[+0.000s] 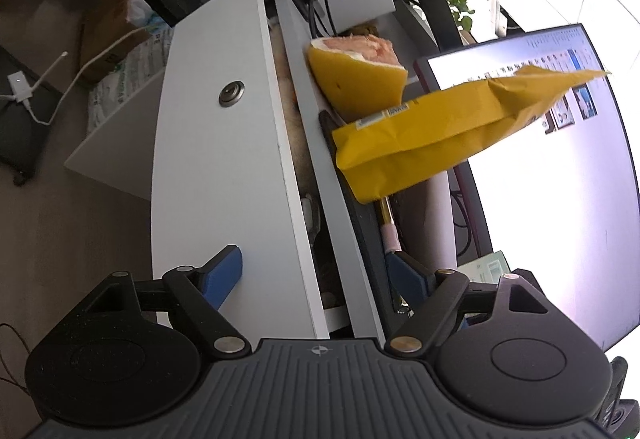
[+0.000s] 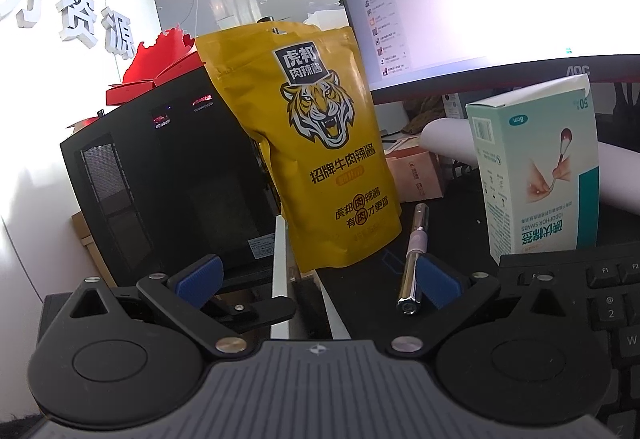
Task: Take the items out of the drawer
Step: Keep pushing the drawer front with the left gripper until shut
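Observation:
The white drawer front (image 1: 216,143) with a round lock (image 1: 231,93) stands slightly ajar, a narrow gap (image 1: 308,207) showing dim contents. My left gripper (image 1: 316,275) is open, its blue fingers straddling the drawer front's edge. A yellow tiger-print pouch (image 2: 320,143) stands upright on the desk; it also shows in the left wrist view (image 1: 432,131). A silver pen (image 2: 414,259) lies beside it. A teal swab box (image 2: 540,171) stands to the right. My right gripper (image 2: 316,279) is open and empty, in front of the pouch and pen.
A cut pomelo (image 1: 356,75) sits on the desk. A monitor (image 1: 560,159) and a keyboard (image 2: 580,311) occupy the desk's right side. A black computer case (image 2: 160,175) stands left of the pouch. Cables (image 1: 48,87) and a cardboard box (image 1: 108,27) lie on the floor.

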Demonstrator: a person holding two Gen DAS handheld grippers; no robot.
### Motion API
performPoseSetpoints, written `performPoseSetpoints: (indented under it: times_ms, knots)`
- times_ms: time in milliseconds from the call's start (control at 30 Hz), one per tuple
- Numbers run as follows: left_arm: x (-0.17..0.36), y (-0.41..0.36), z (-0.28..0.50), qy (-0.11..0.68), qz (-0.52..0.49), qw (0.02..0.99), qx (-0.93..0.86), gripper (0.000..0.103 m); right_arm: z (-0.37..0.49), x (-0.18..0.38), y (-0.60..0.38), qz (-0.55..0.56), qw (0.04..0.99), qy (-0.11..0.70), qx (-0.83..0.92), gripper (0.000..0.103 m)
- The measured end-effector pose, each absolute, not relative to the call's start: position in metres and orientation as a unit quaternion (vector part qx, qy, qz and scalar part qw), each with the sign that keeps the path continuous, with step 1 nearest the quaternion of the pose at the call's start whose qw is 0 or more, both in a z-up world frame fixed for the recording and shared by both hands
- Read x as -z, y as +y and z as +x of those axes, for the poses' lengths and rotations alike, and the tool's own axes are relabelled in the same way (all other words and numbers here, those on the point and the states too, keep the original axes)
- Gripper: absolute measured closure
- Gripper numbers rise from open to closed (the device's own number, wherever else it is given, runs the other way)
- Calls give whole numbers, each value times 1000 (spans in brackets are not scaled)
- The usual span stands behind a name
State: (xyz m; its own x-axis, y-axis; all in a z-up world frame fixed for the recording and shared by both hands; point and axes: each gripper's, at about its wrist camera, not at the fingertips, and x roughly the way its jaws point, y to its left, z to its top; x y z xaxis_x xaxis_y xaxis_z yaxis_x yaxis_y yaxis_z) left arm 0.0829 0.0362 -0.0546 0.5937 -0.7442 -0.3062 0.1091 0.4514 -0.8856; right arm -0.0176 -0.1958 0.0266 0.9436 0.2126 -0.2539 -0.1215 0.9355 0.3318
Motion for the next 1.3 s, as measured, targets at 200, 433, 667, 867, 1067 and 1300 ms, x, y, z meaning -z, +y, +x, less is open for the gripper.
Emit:
performPoseSetpoints:
  times_ms: [200, 433, 667, 867, 1067, 1300]
  knots:
    - [55, 28, 85, 358, -437, 775, 285, 19, -17, -26, -199, 168, 972, 144, -79, 0]
    - [55, 19, 88, 358, -432, 776, 289, 18, -21, -28, -203, 183, 971, 127, -84, 0]
    - [55, 9, 91, 358, -426, 776, 296, 18, -20, -29, -204, 188, 970, 124, -85, 0]
    - [57, 0, 94, 364, -419, 776, 300, 18, -20, -30, -205, 191, 970, 122, -85, 0]
    - [57, -6, 97, 366, -414, 776, 303, 17, -19, -29, -205, 192, 970, 123, -85, 0]
    - [57, -11, 100, 368, -408, 779, 303, 14, -20, -29, -205, 191, 970, 124, -84, 0]
